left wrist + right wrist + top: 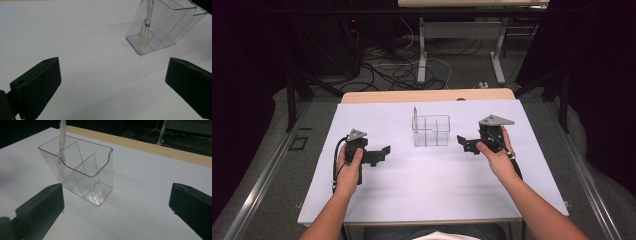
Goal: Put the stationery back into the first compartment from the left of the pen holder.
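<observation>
Both my grippers, left gripper (383, 151) & right gripper (462, 142), gape empty. Clear plastic divided organizer box (431, 131) w/ slim clear pen (415, 119): prob light, slick; I'd pinch a wall rim.

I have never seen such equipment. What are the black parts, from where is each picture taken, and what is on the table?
A person holds a black two-jaw hand tool in each hand: the left gripper and the right gripper. Both are open and hold nothing. The high view looks down from above the person. The other two pictures come from small cameras on each gripper, looking between its black jaws. On the white table surface stands a clear plastic organizer box with dividers. A slim pale pen stands upright in one end compartment.
</observation>
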